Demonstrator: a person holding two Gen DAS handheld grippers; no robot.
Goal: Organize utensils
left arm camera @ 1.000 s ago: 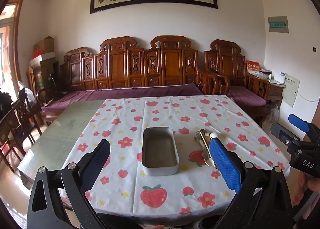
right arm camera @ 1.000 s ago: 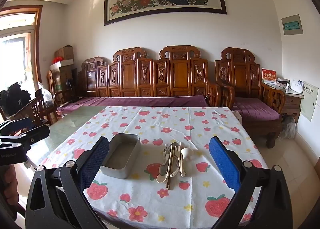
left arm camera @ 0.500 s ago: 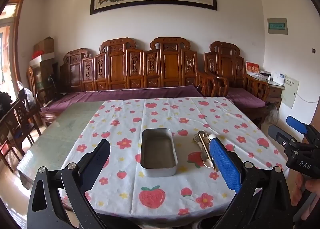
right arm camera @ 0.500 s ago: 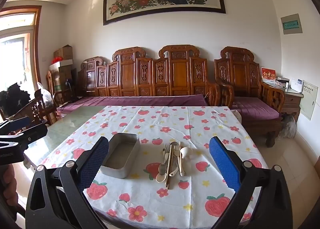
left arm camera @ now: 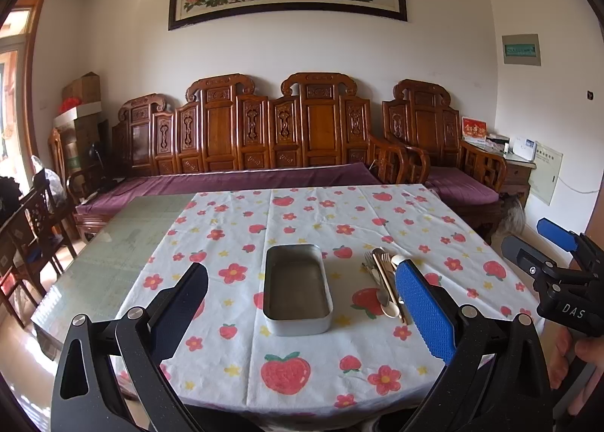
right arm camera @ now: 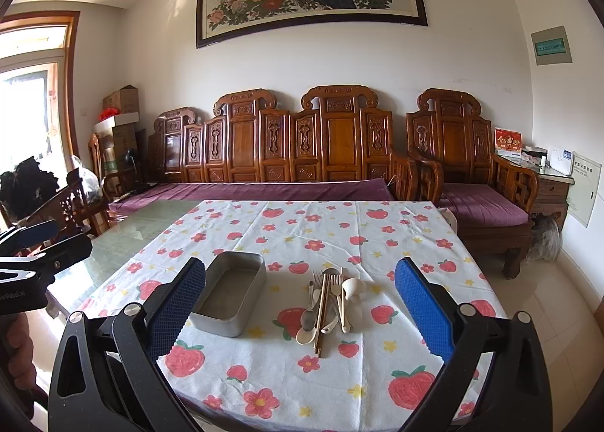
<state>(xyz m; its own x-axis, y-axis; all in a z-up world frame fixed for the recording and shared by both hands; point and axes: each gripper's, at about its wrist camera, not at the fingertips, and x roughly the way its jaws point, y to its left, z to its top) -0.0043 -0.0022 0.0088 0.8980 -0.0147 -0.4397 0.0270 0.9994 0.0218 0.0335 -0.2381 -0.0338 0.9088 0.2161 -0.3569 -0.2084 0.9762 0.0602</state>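
Observation:
An empty grey metal tin (left arm camera: pixel 298 288) (right arm camera: pixel 231 294) lies lengthwise on the strawberry-and-flower tablecloth (left arm camera: pixel 321 216) (right arm camera: pixel 313 228). To its right sits a pile of utensils (left arm camera: pixel 383 283) (right arm camera: pixel 328 303): forks, spoons, a white ladle-shaped spoon and chopsticks. My left gripper (left arm camera: pixel 302 311) hovers open before the table's near edge, in line with the tin. My right gripper (right arm camera: pixel 302 311) is open too, held short of the table and facing the pile. Each gripper shows at the edge of the other's view, held in a hand.
The cloth covers the right part of a glass-topped table (left arm camera: pixel 113 243). Carved wooden benches with purple cushions (left arm camera: pixel 241 182) stand behind it. Wooden chairs (left arm camera: pixel 34 220) stand at the left, a side cabinet (right arm camera: pixel 551 190) at the far right.
Both grippers have drifted slightly back and up from the table; the tin and utensils appear a little further away. Nothing was grasped.

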